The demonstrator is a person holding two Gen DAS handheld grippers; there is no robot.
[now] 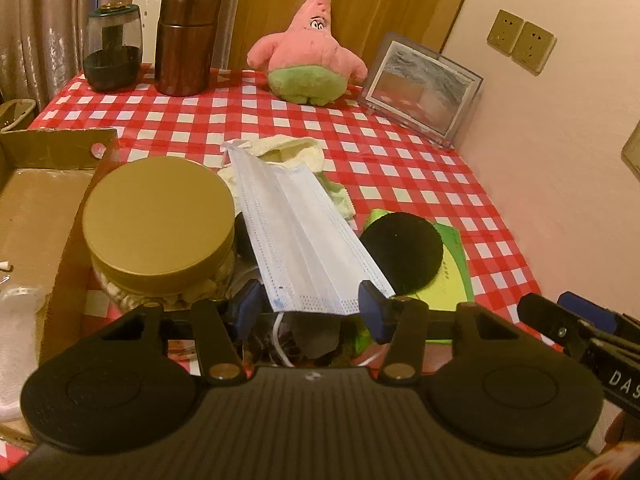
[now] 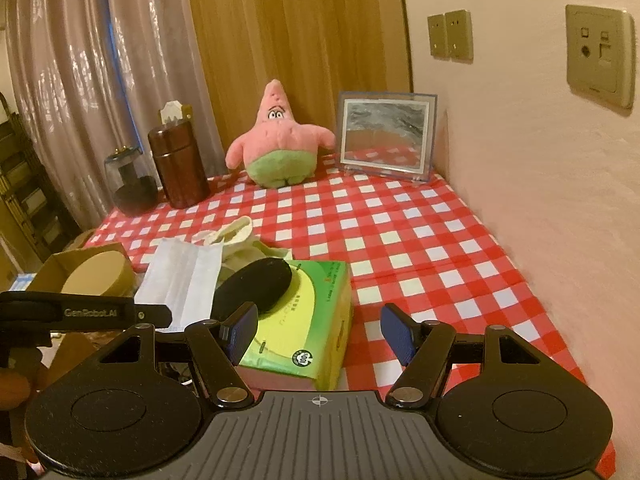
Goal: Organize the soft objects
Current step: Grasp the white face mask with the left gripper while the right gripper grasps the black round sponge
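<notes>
A pale blue face mask (image 1: 296,232) lies draped over a pile of soft things on the red checked tablecloth (image 1: 400,152). My left gripper (image 1: 310,308) is open, and the mask's near end lies between its blue pads. The right pad is at the mask's corner and the left pad stands just clear of it. Beside the mask, a black round pad (image 1: 402,252) rests on a green tissue pack (image 2: 316,320). A cream cloth (image 1: 288,152) lies behind the mask. My right gripper (image 2: 320,330) is open, with its left pad in front of the tissue pack and gripping nothing. A pink starfish plush (image 2: 280,140) sits at the back.
A jar with a gold lid (image 1: 158,216) stands left of the mask, against an open cardboard box (image 1: 40,200). A brown canister (image 1: 186,44) and a dark glass jar (image 1: 112,52) are at the back left. A picture frame (image 1: 420,88) leans by the wall on the right.
</notes>
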